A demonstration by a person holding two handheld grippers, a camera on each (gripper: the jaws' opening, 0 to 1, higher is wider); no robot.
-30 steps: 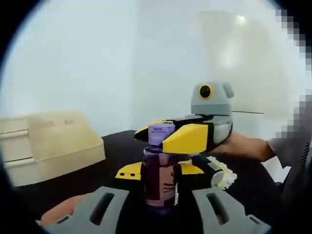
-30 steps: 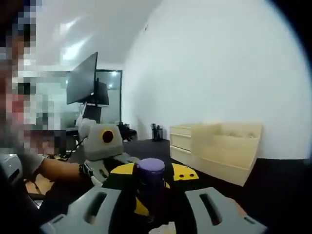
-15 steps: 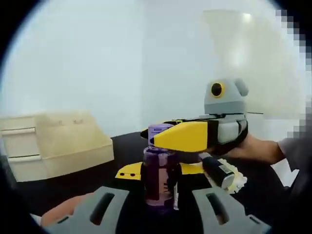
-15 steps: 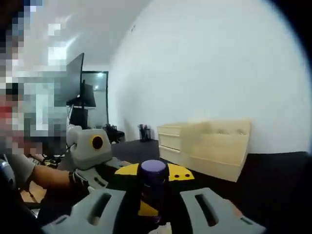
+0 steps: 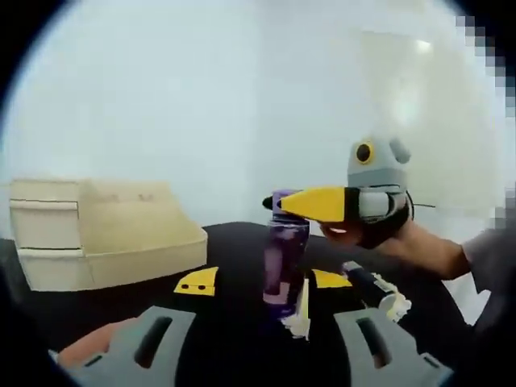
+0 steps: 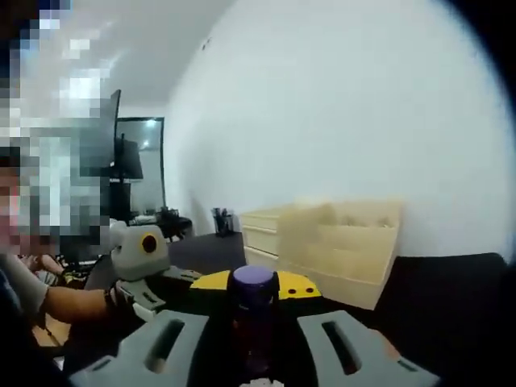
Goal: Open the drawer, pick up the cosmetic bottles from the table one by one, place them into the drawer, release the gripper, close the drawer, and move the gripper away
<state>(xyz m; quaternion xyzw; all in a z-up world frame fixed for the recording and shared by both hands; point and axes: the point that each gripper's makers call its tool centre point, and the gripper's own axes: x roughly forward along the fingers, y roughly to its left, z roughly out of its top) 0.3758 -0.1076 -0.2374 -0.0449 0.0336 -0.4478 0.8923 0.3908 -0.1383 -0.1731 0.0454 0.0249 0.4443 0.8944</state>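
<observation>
Starting at the left, the wooden drawer unit [image 5: 97, 234] sits on the black tabletop [image 5: 234, 242], well off to the side of the left tongs [image 5: 262, 347], and its drawers look pushed in from here. The left tongs stand wide, jaws spread at either side with nothing between them. Straight ahead of them, past their tips, stands the purple cosmetic bottle [image 5: 284, 258]. The right tongs [image 5: 310, 203] reach in from the right at cap height, their yellow tips level with the top of the bottle.

From the right gripper view the same purple bottle [image 6: 254, 310] rises between the jaws of the right tongs [image 6: 254, 355], purple cap uppermost, but whether the pads are pressing it I cannot tell. Beyond it and to the right lies the drawer unit [image 6: 322, 246].

The worry now is that a grip high on a tall, narrow bottle lets it swing or slip out on the way across. If the drawer is indeed shut, the bottle arrives with nowhere to go. A small tube [image 5: 372, 286] lying just right of the bottle could be knocked by a careless sweep.
</observation>
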